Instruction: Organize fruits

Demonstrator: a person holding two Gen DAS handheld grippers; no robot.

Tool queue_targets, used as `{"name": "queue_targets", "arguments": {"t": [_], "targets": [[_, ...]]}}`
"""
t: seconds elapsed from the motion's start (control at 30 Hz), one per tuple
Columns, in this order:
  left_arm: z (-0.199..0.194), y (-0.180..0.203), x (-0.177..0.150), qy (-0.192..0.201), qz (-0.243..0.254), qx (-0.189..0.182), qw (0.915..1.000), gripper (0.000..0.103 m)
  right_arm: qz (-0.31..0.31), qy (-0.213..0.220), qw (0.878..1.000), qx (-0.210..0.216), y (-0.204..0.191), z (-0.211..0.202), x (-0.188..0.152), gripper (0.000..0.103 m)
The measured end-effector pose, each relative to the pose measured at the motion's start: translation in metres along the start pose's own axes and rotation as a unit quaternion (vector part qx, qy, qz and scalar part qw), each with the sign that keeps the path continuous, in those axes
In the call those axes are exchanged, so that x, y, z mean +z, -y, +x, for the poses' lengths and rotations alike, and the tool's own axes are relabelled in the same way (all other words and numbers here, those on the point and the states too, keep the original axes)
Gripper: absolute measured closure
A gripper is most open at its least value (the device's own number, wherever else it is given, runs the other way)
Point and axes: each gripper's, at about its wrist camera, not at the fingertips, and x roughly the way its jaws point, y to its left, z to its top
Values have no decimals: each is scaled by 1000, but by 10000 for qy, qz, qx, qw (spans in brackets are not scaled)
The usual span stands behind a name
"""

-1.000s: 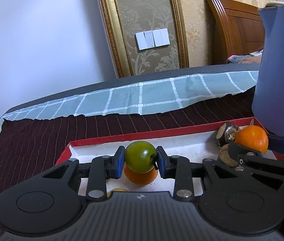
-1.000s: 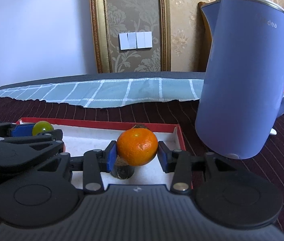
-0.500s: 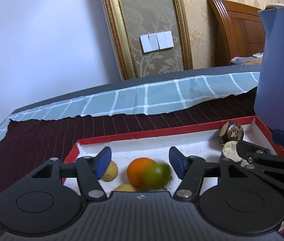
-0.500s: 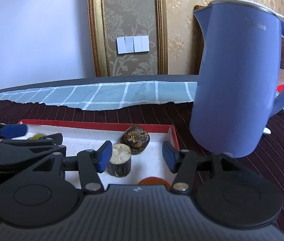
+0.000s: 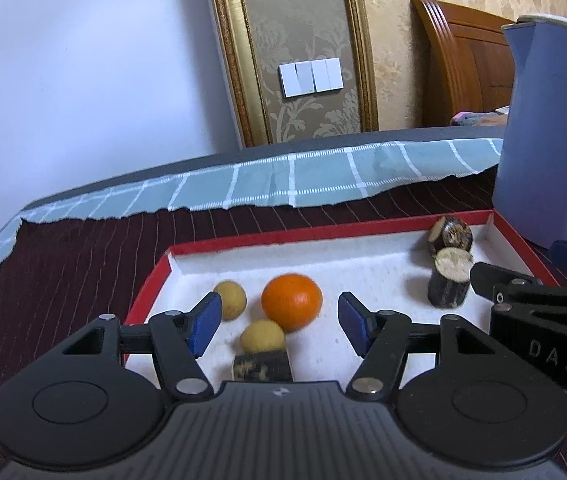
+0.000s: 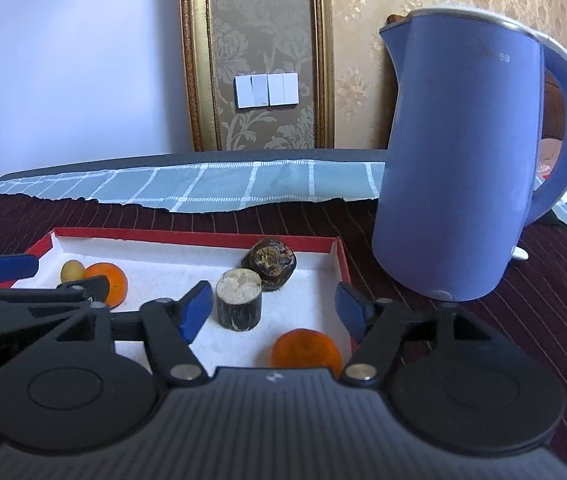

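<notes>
A red-rimmed white tray (image 5: pixel 323 236) (image 6: pixel 203 236) lies on the dark striped cloth. In the left wrist view it holds an orange (image 5: pixel 291 301), two small yellow fruits (image 5: pixel 230 300) (image 5: pixel 262 335), a dark stub (image 5: pixel 261 366) and two cut dark cylinders (image 5: pixel 449 288) (image 5: pixel 451 234). My left gripper (image 5: pixel 277 326) is open and empty above the tray. My right gripper (image 6: pixel 269 312) is open and empty; an orange (image 6: pixel 305 350) lies just below it, a cut cylinder (image 6: pixel 239 304) between its fingers' line. The green tomato is hidden.
A tall blue kettle (image 6: pixel 455 168) (image 5: pixel 551 136) stands just right of the tray. A teal checked cloth (image 5: pixel 283 184) lies behind. A wall with gold trim and light switches (image 6: pixel 266 90) is beyond. The right gripper's fingers cross the tray's right side in the left wrist view (image 5: pixel 523 296).
Both grippers opened and let go: the left dropped the green tomato, the right dropped its orange into the tray. Both grippers have pulled back and up a little.
</notes>
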Motion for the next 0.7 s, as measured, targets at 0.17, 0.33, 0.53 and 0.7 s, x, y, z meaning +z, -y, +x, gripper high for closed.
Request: {"name": "queue_targets", "arguments": {"t": [0.17,0.33,0.53,0.7], "targets": [[-12,-6,-14,-55,-65,12,10000,39,-57,83,9999,33,-2,-13,-5,27],[-22,-15,-26,-137,-213,-30,9997,39,-184,100,9997,90,-9,-24,-13,22],[-35,-25,-41,-167,-358,-57,9992,39,-299,162,9993,158,-17,-43,-28,11],[-44,-35,-55,-185,-512,-77,9985,33,-349,225,9990,184,-21,-58,-40,4]]}}
